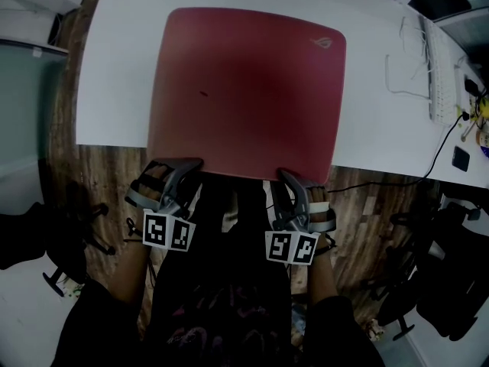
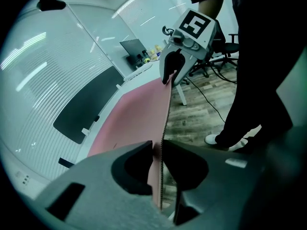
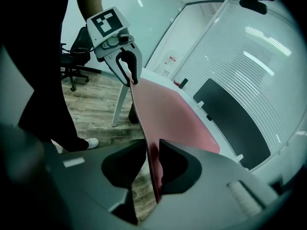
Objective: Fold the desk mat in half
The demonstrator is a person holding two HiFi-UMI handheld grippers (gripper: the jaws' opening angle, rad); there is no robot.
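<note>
Two near corners of the desk mat (image 1: 248,90) are pinched by my left gripper (image 1: 189,164) and right gripper (image 1: 285,175); likely thin, floppy, light.

Dark red desk mat (image 1: 248,90) lies flat, unfolded, on the white table (image 1: 122,67), near edge overhanging

Table (image 1: 114,67): white, on wood floor (image 1: 99,176) | keyboard (image 1: 441,67): white, at table's right end | cable (image 1: 438,157): black, running off table's near edge | chair (image 1: 451,285): dark, right of table | monitor (image 2: 134,48): dark, on far desk.
</note>
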